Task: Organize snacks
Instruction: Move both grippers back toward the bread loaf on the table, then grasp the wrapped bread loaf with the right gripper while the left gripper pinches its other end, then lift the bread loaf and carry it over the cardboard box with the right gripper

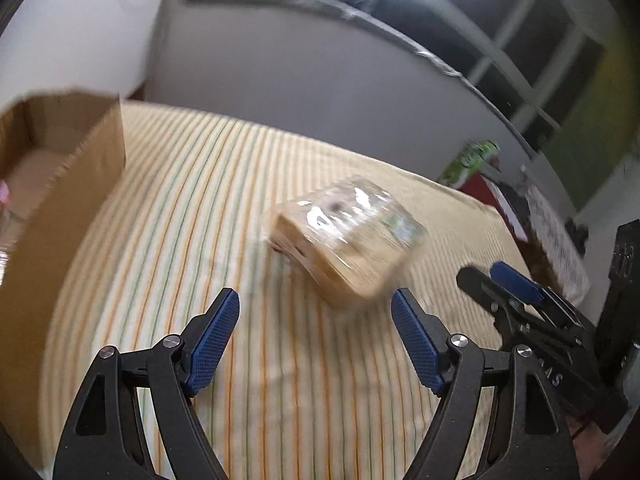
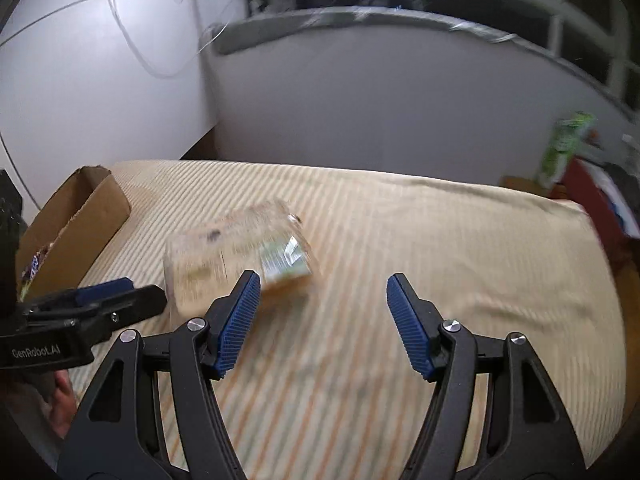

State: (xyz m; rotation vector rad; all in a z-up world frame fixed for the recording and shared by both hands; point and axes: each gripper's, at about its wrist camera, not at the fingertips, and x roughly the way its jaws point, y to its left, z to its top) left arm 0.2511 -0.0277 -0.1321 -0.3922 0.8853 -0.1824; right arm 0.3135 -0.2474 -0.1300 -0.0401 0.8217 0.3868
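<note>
Our left gripper (image 1: 315, 312) has its jaws spread wide and holds nothing. Our right gripper (image 2: 323, 300) is spread wide and empty too. Both point at the snack pack (image 1: 346, 240), so we think we are getting ready to grab it. The pack lies on the striped bed (image 1: 180, 208), between our grippers. It looks blurry, clear-wrapped and tan inside. The box (image 1: 60, 184) waits on the left, likely for snacks.

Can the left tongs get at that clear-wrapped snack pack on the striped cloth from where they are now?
Probably yes. The left tongs are open, and the snack pack lies just ahead with only bare striped cloth between. The right tongs stay off to the side.
</note>
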